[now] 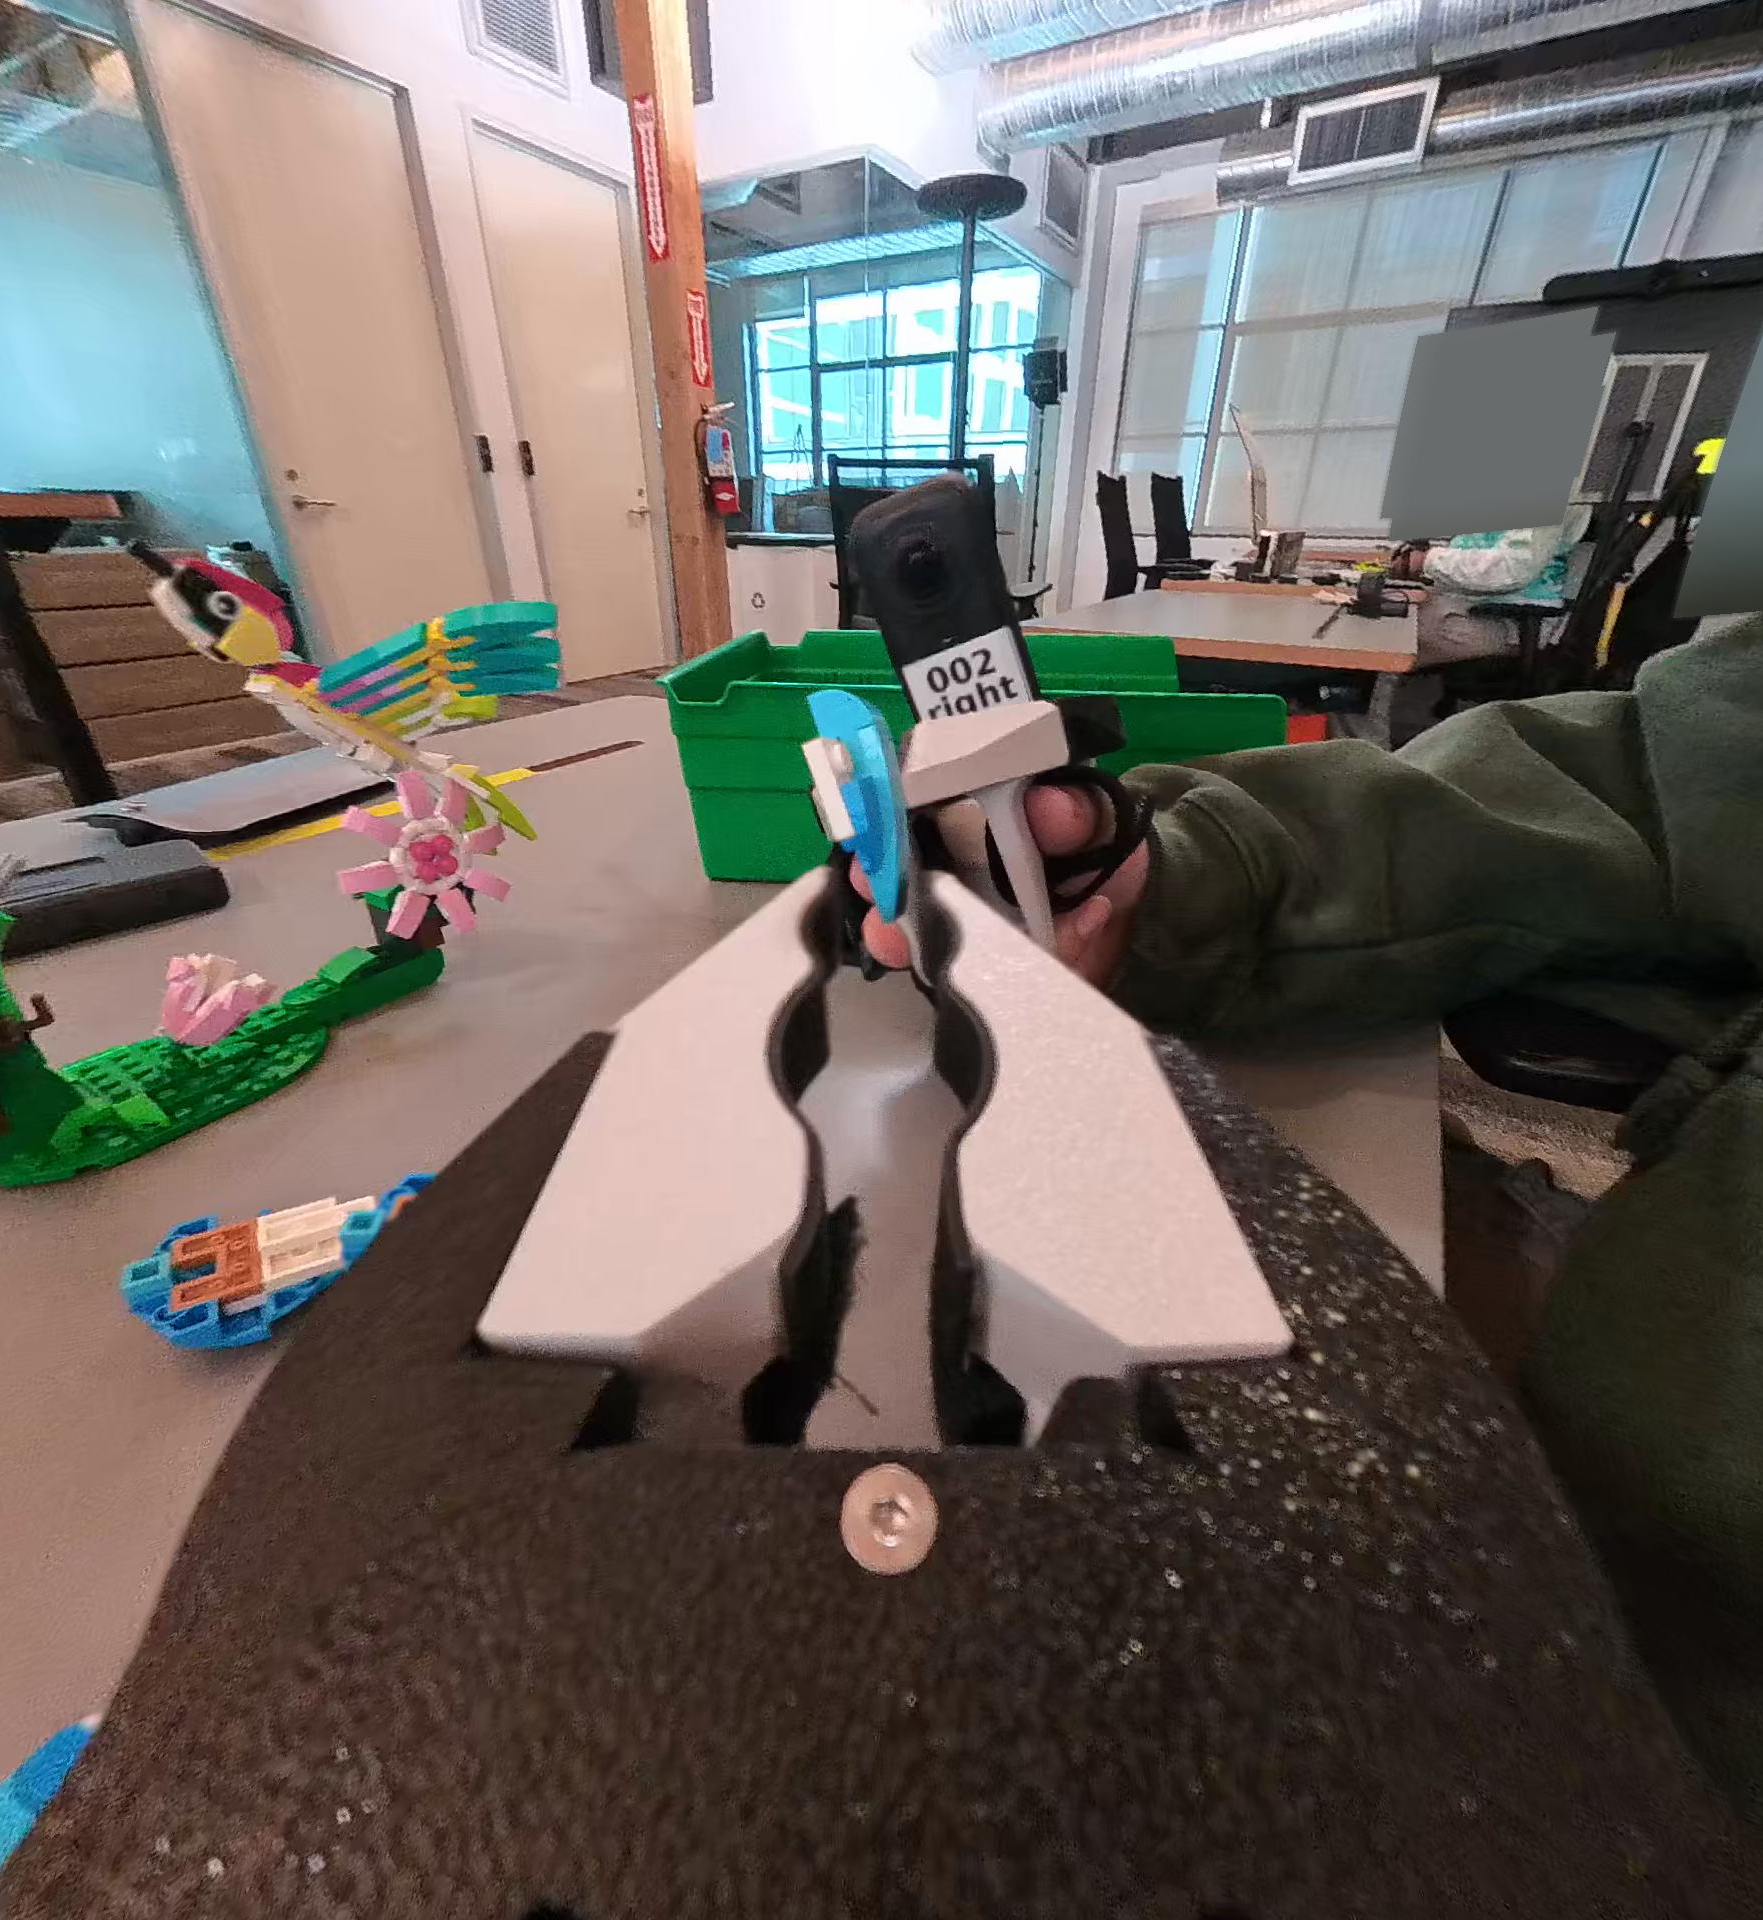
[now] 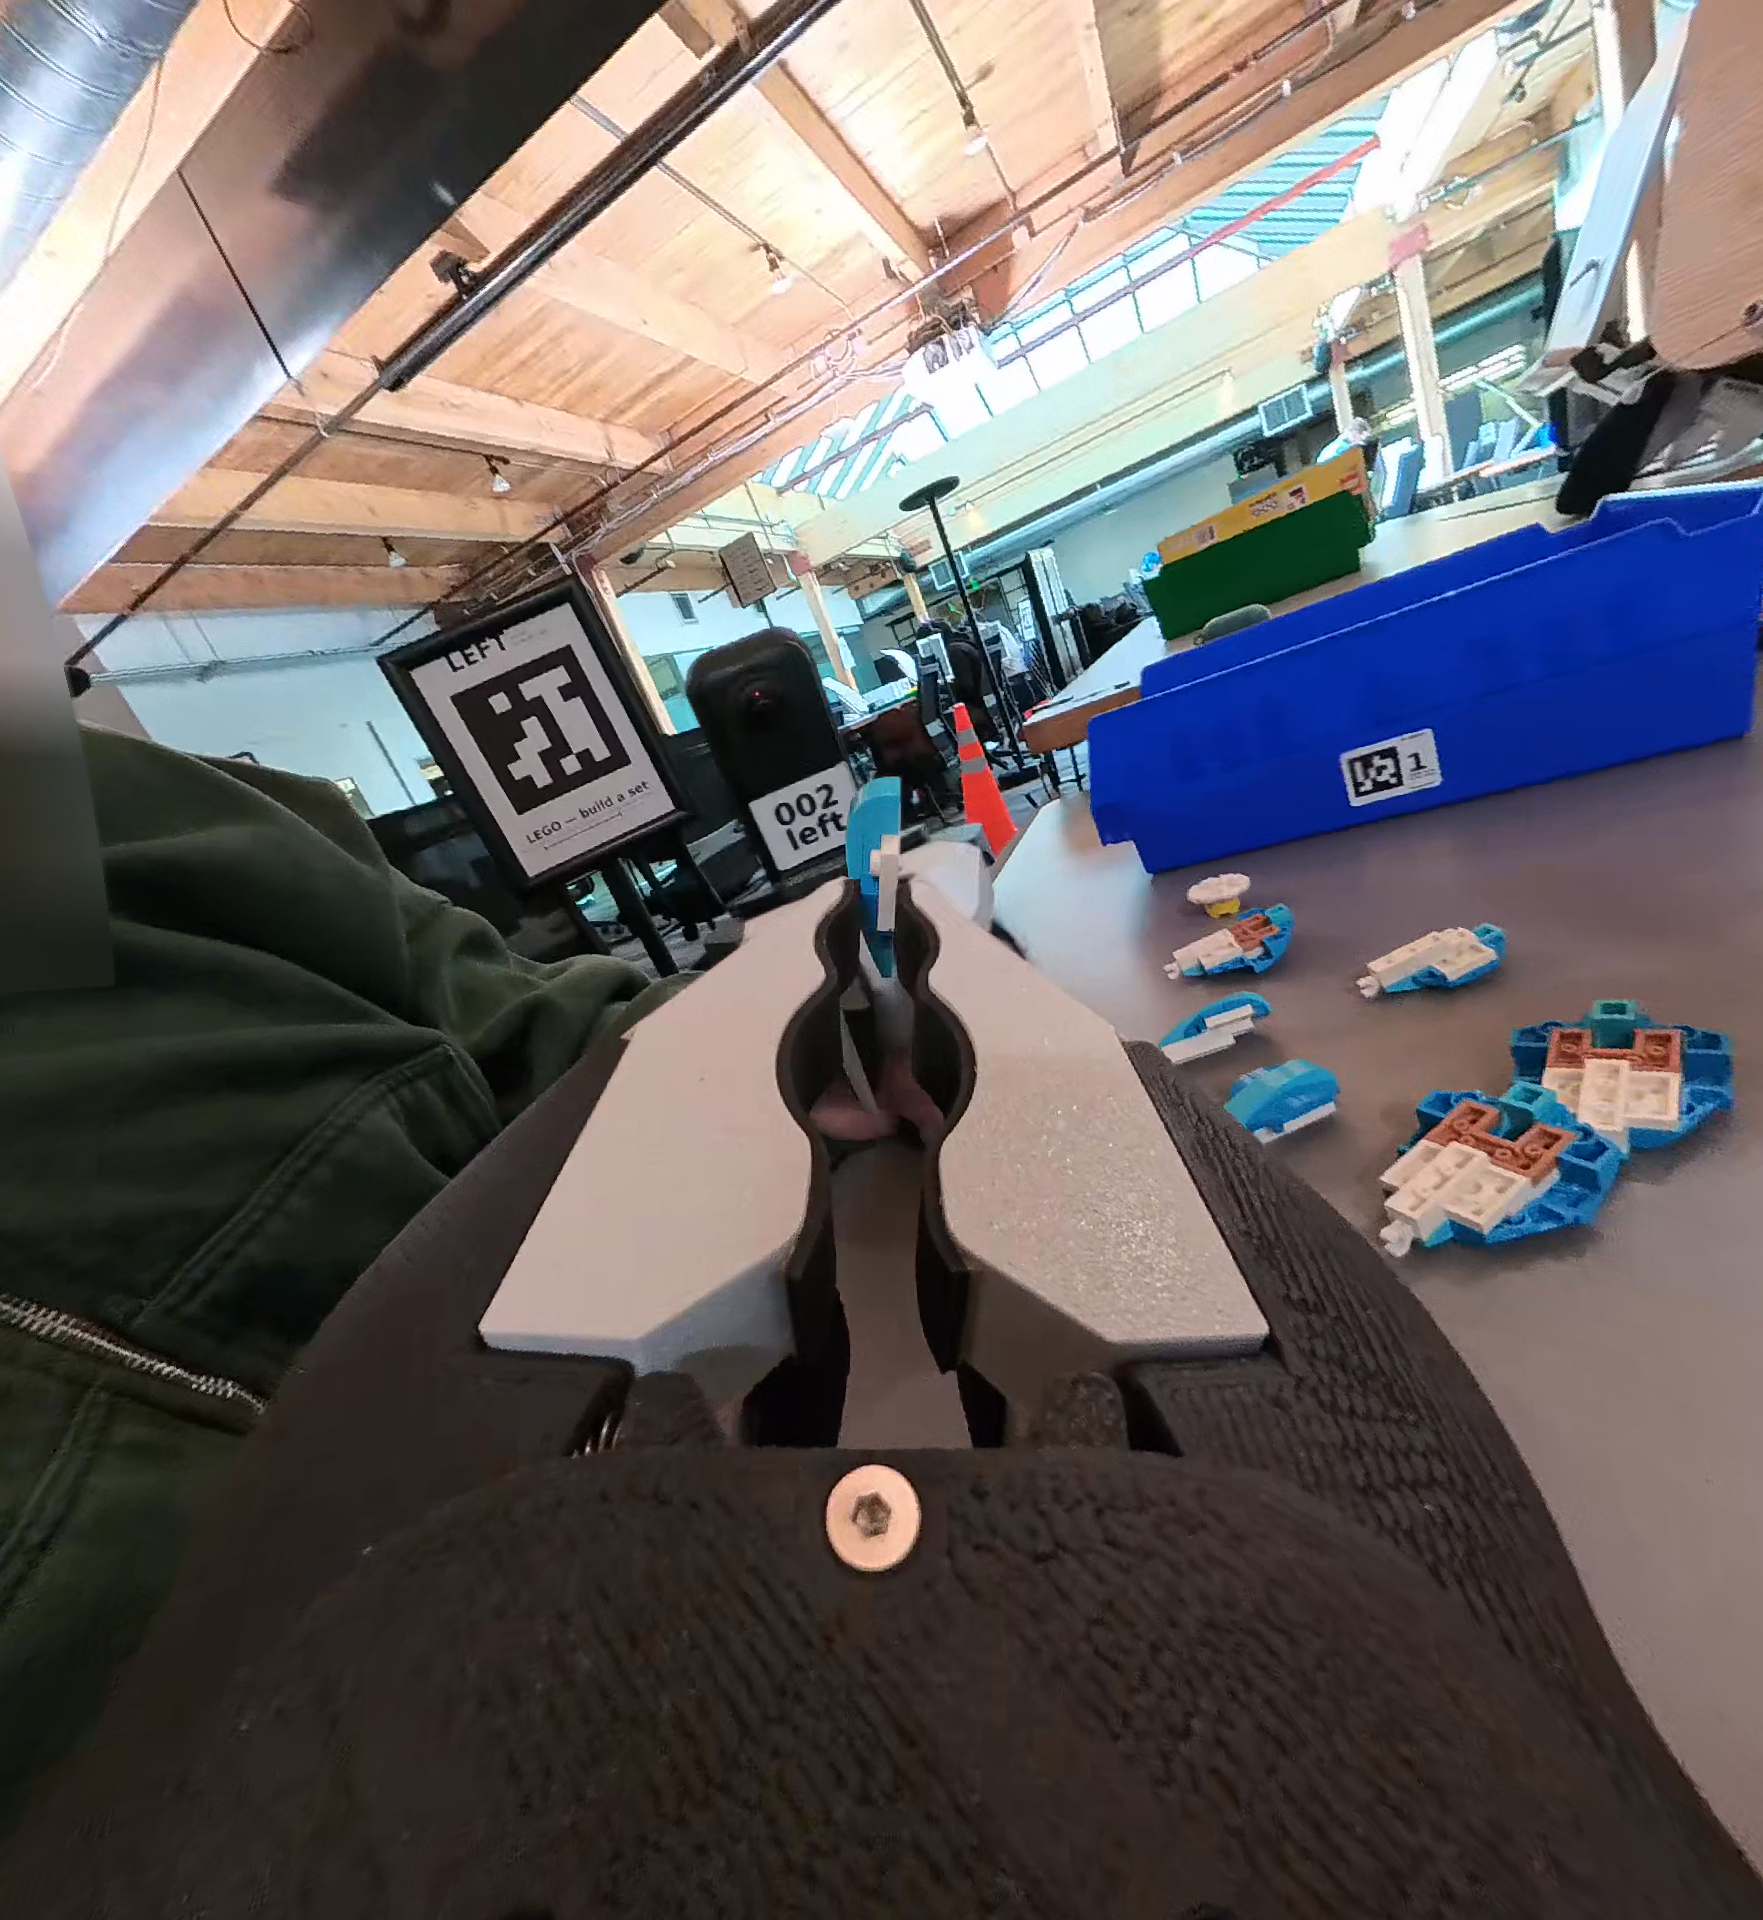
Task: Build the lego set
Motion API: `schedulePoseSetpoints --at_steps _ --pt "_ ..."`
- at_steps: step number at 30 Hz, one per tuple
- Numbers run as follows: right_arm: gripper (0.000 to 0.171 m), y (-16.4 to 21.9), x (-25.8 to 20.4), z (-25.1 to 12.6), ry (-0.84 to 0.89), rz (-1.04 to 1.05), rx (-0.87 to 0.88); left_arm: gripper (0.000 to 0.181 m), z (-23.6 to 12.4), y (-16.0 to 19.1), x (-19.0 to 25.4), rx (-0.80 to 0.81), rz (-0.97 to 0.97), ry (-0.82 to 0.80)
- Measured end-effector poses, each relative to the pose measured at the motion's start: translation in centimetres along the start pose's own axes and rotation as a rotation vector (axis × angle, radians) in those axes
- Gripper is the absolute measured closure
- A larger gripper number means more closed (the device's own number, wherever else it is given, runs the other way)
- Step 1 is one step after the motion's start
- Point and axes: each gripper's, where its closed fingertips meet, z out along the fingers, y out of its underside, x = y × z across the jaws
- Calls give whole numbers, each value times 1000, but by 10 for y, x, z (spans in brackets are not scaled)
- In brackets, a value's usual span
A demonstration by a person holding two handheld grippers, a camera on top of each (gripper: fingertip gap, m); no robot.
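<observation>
Grey fingers of the left gripper (image 1: pixel 872 914) fill the near part of the left wrist view, drawn close together at their tips around the lower end of a small blue-and-white brick piece (image 1: pixel 861 800). The piece stands upright, just ahead of the tips. Right behind it is the right gripper (image 1: pixel 970 821), held in a hand (image 1: pixel 1074 862) with a dark green sleeve (image 1: pixel 1376 873); whether its tips also touch the piece cannot be told from here. To the left of the fingers lie a green brick base with pink flowers (image 1: pixel 191 1049) and a brick bird (image 1: pixel 337 665), and nearer, a flat blue, white and brown brick assembly (image 1: pixel 253 1257). A green bin (image 1: pixel 752 758) stands beyond.

Black housing and grey fingers of the right gripper (image 2: pixel 882 935) dominate the right wrist view; the fingers sit nearly together with the same blue-and-white brick piece (image 2: pixel 877 862) between their tips, apparently pinched. To the right, on the grey table (image 2: pixel 1479 1403), lie several more blue, white and brown brick assemblies (image 2: pixel 1542 1122), and past them a blue bin (image 2: pixel 1428 707).

Judged from its look, the piece is light, rigid plastic, smooth and liable to slip or to pop apart at its studs; its flat sides seem the best hold.
</observation>
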Motion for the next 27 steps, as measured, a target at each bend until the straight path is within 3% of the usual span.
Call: schedulePoseSetpoints --at_steps 1,9,23,27 --pt "167 0 0 0 10 -22 -1 179 1 0 1 -1 -3 5" --pt "168 3 1 -1 143 -370 -147 181 -1 3 3 -28 -108 67" --pt "167 13 8 -1 200 -451 -237 181 -7 11 5 -92 -216 145" --pt "167 17 15 -2 281 -627 -308 181 -8 17 0 -134 -277 111"
